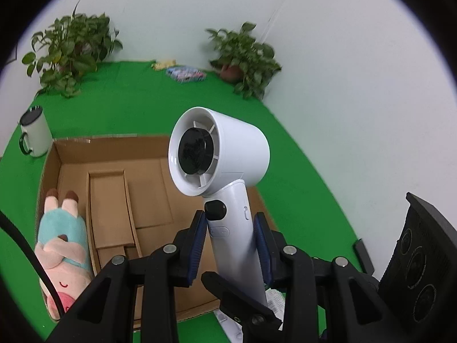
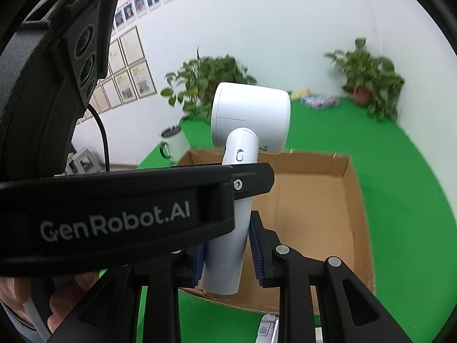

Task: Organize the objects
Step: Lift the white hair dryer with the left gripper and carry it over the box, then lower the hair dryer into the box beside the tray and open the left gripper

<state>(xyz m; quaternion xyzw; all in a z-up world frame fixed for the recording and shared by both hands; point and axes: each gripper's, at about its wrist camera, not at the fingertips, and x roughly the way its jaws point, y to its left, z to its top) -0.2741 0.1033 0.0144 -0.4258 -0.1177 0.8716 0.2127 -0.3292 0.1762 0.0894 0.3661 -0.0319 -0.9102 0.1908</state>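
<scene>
While the green table (image 1: 148, 97) spreads beneath everything, an open cardboard box (image 1: 148, 177) sits on it, holding a plush toy (image 1: 64, 243) along its left wall. Above the box a white handheld fan (image 1: 220, 154) stands upright in the air, its handle pinched by both tools: the left gripper (image 1: 230, 243) has its blue pads pressed on the handle's sides, and the right gripper (image 2: 227, 251) clamps the handle lower down. A white mug (image 1: 34, 131) stands just outside the box's far left corner.
</scene>
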